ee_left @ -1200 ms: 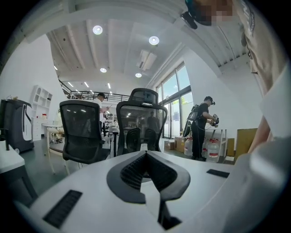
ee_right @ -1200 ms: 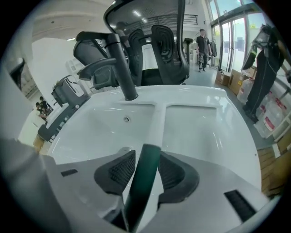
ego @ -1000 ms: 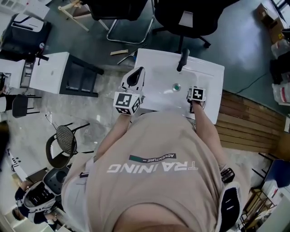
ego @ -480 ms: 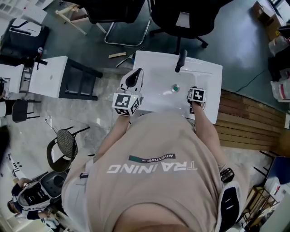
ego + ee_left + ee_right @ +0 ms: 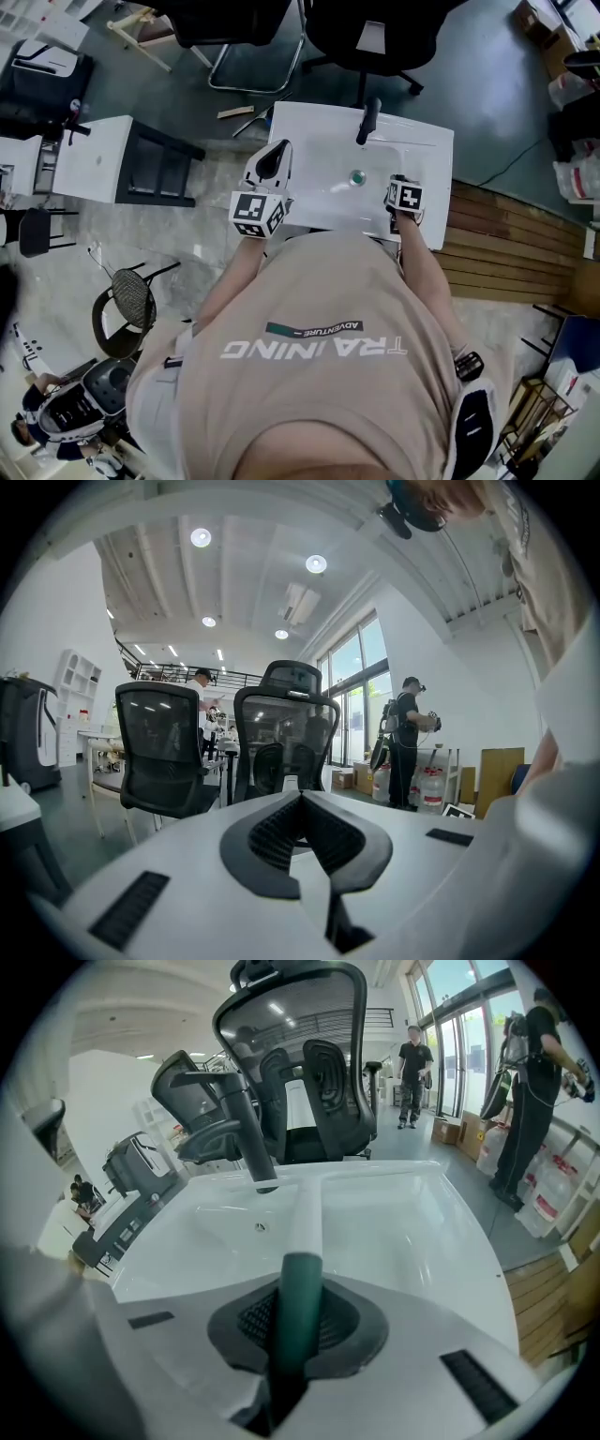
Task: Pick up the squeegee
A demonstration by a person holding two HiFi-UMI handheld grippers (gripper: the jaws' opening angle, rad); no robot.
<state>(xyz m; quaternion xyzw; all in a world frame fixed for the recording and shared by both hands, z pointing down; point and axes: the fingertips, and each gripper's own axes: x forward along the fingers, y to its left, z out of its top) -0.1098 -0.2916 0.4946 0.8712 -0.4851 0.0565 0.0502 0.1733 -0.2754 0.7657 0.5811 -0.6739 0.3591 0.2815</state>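
The squeegee (image 5: 302, 1269) has a dark green handle and a white shaft that runs away from me over the white sink (image 5: 394, 1232). My right gripper (image 5: 298, 1327) is shut on the green handle, lifted and tilted down toward the basin. In the head view it (image 5: 401, 199) sits at the sink's right front, and the handle is hidden under its marker cube. The squeegee's far end blends into the white basin. My left gripper (image 5: 302, 803) is shut with nothing in it and points level across the room. It (image 5: 272, 161) hovers at the sink's (image 5: 427, 150) left edge.
A black faucet (image 5: 246, 1129) (image 5: 366, 120) stands at the back of the basin. A small green thing (image 5: 357, 177) lies in the basin. Black office chairs (image 5: 300, 1063) stand behind the sink. People stand by the windows (image 5: 411, 733). A wooden platform (image 5: 506, 253) borders the right side.
The sink and the room have slid a little left in the head view. The right gripper has shifted slightly against the sink. The left gripper keeps its place.
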